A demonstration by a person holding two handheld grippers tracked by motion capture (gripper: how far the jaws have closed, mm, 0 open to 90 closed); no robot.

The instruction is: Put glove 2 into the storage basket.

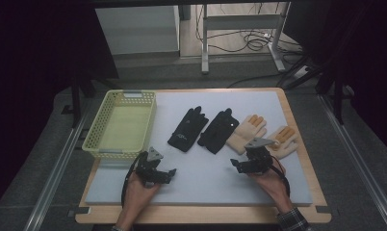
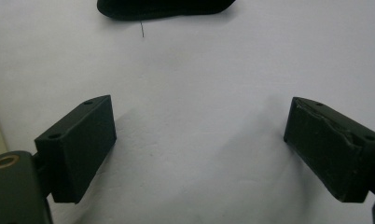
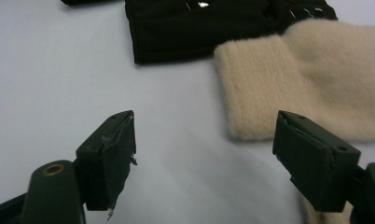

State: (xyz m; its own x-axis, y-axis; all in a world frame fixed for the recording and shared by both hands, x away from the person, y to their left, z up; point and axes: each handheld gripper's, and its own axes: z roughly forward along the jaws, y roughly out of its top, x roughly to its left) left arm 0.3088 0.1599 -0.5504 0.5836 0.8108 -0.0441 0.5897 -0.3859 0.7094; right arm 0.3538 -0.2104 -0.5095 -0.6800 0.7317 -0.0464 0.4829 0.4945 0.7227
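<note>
Both the left gripper [image 1: 170, 174] and right gripper [image 1: 236, 165] hover wide open, empty, near the black gloves [image 1: 201, 129] and cream gloves [image 1: 264, 134]

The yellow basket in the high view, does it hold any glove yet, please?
No, the yellow basket lies bare inside; all four gloves rest on the mat beside it.
</note>
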